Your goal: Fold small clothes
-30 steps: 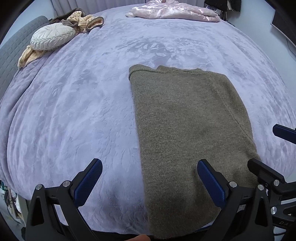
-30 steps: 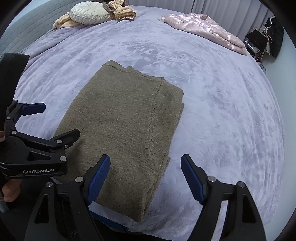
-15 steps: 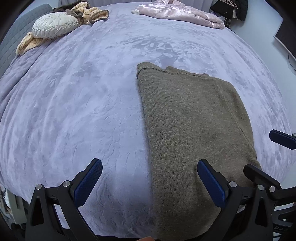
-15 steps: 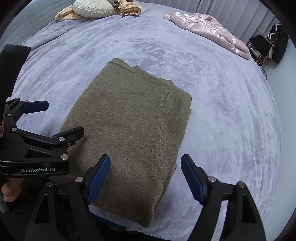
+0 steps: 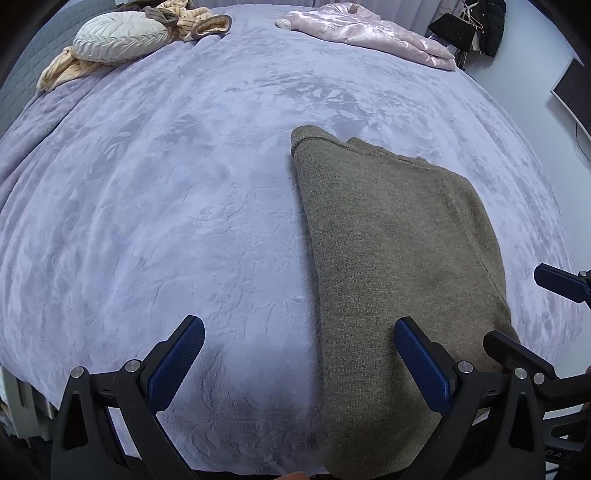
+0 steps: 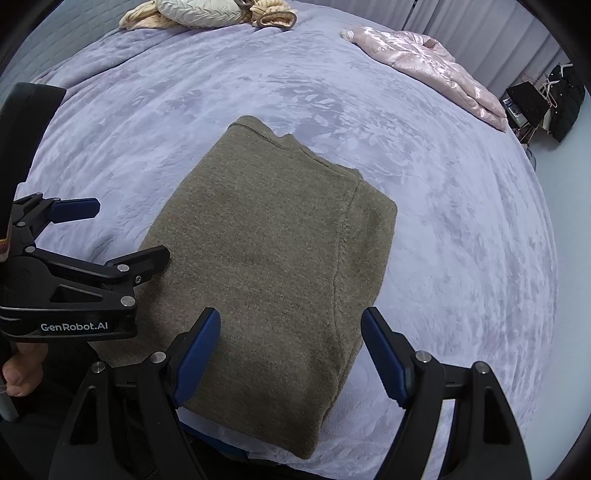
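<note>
An olive-brown knitted garment [image 5: 399, 258] [image 6: 273, 266] lies folded into a long rectangle on the lilac bed cover [image 5: 166, 206], its near end at the bed's front edge. My left gripper [image 5: 299, 347] hangs open above the garment's left side, one pad over bare cover, the other over the knit. My right gripper [image 6: 291, 332] is open over the garment's near right part, nothing between its pads. In the right wrist view the left gripper [image 6: 110, 232] shows from the side at the garment's left edge. Part of the right gripper's fingers [image 5: 557, 278] shows in the left wrist view.
A cream round cushion [image 5: 118, 40] and a beige striped cloth [image 5: 199, 26] lie at the far left of the bed. A pink satin garment [image 5: 369, 33] [image 6: 428, 70] lies at the far right. Dark bags [image 6: 543, 103] stand beyond the bed's right side. A hand [image 6: 18, 369] holds the left gripper.
Both grippers have drifted a little along the bed and rolled slightly; the garment now sits further right in the left wrist view. Both stay open; the garment has not moved.
</note>
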{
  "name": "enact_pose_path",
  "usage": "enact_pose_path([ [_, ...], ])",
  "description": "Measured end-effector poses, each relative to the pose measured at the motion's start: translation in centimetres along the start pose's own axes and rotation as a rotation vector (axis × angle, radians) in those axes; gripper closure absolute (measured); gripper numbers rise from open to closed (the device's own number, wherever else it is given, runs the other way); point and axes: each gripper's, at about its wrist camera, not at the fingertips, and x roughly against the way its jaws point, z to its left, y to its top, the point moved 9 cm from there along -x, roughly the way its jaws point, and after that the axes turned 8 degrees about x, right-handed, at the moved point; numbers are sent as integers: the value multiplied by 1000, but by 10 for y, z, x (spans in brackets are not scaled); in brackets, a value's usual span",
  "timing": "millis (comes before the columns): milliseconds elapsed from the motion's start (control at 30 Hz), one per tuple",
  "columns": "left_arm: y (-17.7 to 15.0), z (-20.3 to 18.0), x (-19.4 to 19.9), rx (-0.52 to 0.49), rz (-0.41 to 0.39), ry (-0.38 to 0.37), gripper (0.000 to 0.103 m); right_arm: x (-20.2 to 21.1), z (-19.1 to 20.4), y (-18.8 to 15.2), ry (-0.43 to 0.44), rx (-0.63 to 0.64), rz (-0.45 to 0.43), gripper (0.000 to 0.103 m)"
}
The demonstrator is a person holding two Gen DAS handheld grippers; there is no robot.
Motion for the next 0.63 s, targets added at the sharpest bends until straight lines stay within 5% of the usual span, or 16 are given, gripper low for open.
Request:
enact_pose_path([
  [633, -5, -1, 4, 1, -4, 11, 0, 1, 11, 5, -1, 14, -1, 22],
])
